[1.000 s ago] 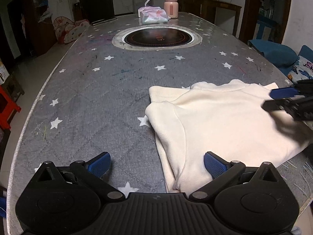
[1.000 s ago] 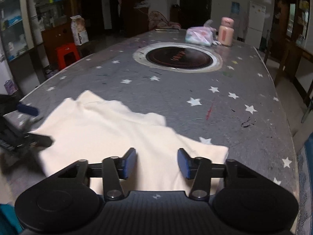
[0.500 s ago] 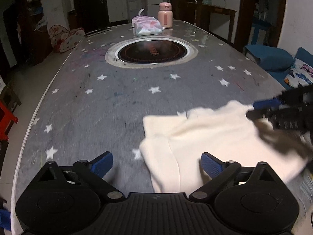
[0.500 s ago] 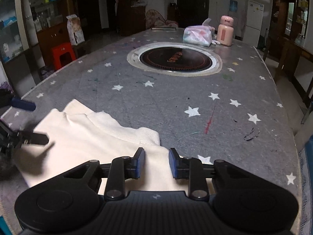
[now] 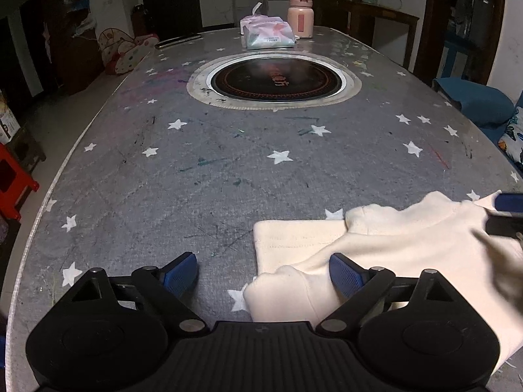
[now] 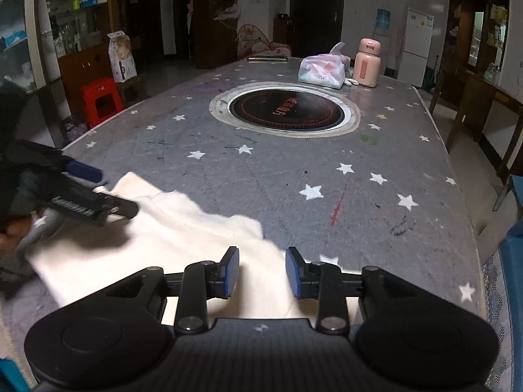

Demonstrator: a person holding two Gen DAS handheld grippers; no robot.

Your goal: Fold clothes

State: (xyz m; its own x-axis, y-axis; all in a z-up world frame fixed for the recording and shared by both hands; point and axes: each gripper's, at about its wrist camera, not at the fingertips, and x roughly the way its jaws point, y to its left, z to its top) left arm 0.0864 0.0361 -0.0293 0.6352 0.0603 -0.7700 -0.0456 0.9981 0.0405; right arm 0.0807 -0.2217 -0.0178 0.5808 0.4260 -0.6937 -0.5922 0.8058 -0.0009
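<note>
A cream garment lies folded flat on the grey star-patterned table, near its front edge; it also shows in the right wrist view. My left gripper is open and empty, above the garment's left edge, its right finger over the cloth. My right gripper is open with a narrow gap, empty, above the garment's right part. The left gripper also shows at the left of the right wrist view. The right gripper's fingers show at the right edge of the left wrist view.
A round black cooktop is set in the table's middle. A tissue pack and a pink bottle stand at the far end. A red stool stands on the floor left, a blue cushion right.
Both grippers have drawn back toward the near edge, so the garment sits lower in both views. The right gripper narrowed, then widened a little. The garment lies as before.
</note>
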